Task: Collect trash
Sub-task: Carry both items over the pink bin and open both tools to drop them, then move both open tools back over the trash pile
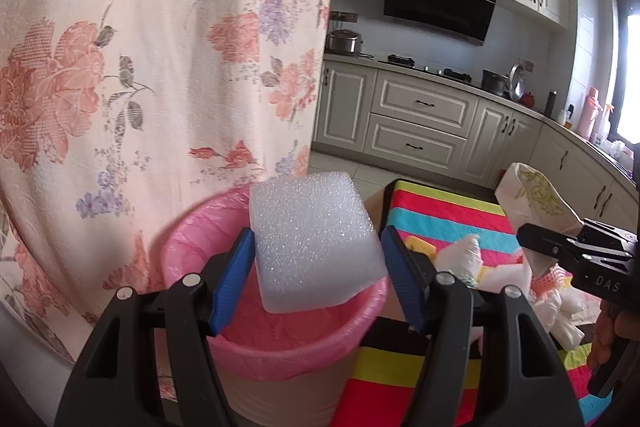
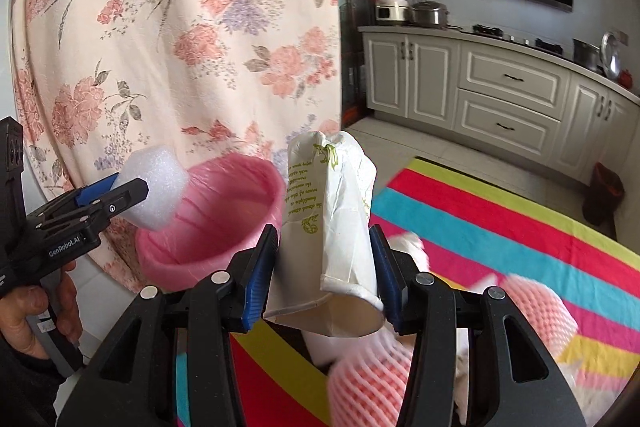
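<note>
"GenRobot.AI" on the left gripper [image 2: 138, 193] body; "DAS" on the right gripper [image 1: 532, 235] body.

Left gripper [image 1: 318, 259], its blue-padded fingers [image 1: 234, 279] spread partway, clamps a white foam block [image 1: 316, 243]. Right gripper [image 2: 326, 269] pinches a crumpled paper cup [image 2: 332, 227]. The person's left hand [image 2: 36, 311] wraps around the left gripper's handle.
</note>
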Demonstrator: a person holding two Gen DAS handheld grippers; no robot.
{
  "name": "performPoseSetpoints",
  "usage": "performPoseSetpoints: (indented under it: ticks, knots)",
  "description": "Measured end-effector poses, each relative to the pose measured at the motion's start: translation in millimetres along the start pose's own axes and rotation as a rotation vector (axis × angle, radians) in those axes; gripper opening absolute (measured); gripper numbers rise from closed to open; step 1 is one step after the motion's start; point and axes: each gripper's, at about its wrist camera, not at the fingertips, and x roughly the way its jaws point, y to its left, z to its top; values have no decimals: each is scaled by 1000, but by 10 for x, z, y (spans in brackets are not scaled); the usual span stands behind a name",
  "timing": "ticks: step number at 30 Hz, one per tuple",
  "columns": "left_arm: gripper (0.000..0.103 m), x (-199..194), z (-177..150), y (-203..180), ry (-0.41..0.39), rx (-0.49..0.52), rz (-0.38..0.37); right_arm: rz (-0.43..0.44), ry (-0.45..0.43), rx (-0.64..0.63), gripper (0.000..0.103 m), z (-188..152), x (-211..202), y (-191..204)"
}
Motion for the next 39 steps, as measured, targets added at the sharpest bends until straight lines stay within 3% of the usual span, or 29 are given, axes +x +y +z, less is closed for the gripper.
performPoseSetpoints:
  ticks: [9,20,23,24,25,27,29,39]
  knots:
    - [63,71,100,337,-3,-37,39,91,37,-71,46,332,627,499]
    - [63,63,144,543,-11,-67,58,139,89,-120,47,394,1118,851]
    - [63,80,153,569,-10,-71,58,143,99,-121,55,381,1176,870]
    - [63,89,157,576,-9,-73,57,145,100,-120,67,378,1197,878]
    - [64,94,159,581,-9,-74,57,145,97,-117,70,376,1207,881]
    - [65,109,164,587,-11,-80,51,145,97,-119,70,369,1222,886]
    - [81,131,164,591,-7,-89,49,136,98,-113,70,364,1224,854]
    - [77,114,87,468,7,-92,16,50,41,-32,76,285,834,393]
